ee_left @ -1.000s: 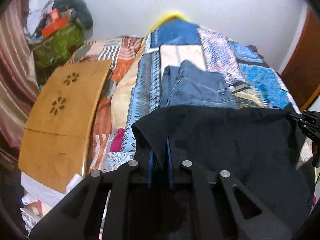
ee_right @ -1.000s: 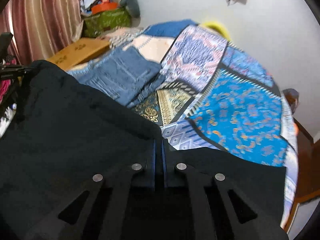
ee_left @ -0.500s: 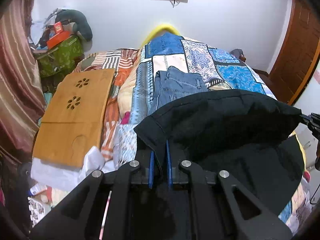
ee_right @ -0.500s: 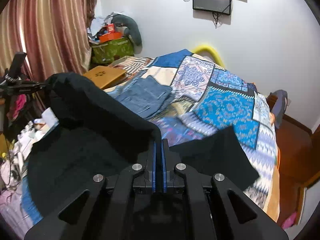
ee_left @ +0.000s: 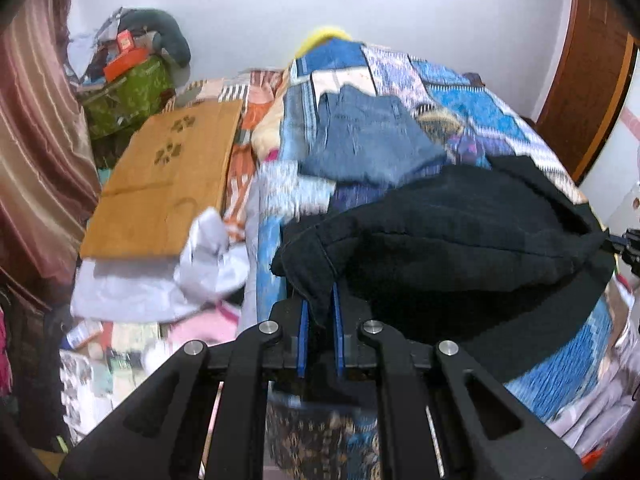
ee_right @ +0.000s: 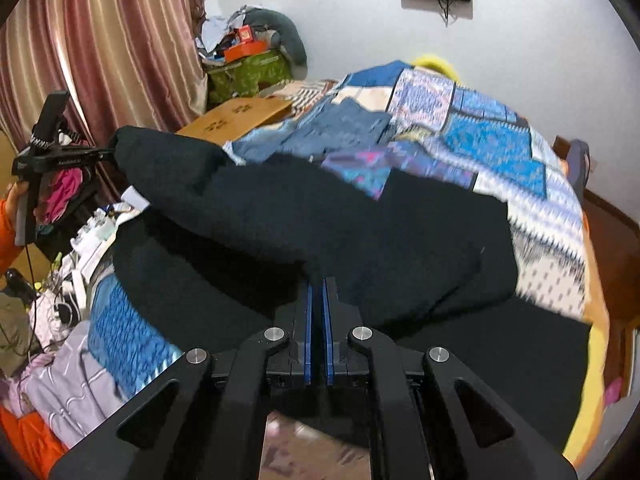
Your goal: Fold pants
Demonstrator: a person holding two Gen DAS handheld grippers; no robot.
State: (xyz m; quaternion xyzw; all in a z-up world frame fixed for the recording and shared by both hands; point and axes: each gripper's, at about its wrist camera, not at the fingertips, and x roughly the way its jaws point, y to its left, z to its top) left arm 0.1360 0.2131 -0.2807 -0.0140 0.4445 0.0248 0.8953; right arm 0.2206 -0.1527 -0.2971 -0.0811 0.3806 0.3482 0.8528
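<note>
Currently I am holding the black pants (ee_left: pixel 472 240) stretched between my two grippers, their long axis running side to side across the near end of the bed (ee_right: pixel 496 140). My left gripper (ee_left: pixel 319 312) is clamped nearly closed on one folded corner of the cloth, which is bunching up between the blue pads (ee_left: pixel 303 332). My right gripper (ee_right: pixel 317 300) is pinched shut on the opposite edge, with dark fabric starting right at its tips. Between the two grips the pants are sagging in a loose fold, and their lower part is lying on the patchwork quilt at the near end of the bed.

Farther up the bed, beyond the black pants, a folded pair of blue jeans (ee_left: pixel 368 140) is lying flat on the quilt. Beside the bed, on my left, a wooden lap desk (ee_left: pixel 164 176) is resting at a tilt, with white cloth (ee_left: pixel 208 256) crumpled at its near end. Past the desk, a green bag (ee_left: pixel 128 96) is standing against the wall, with an orange box (ee_left: pixel 126 58) and loose items piled on top. A striped curtain (ee_right: pixel 100 40) is hanging beside that bag.
</note>
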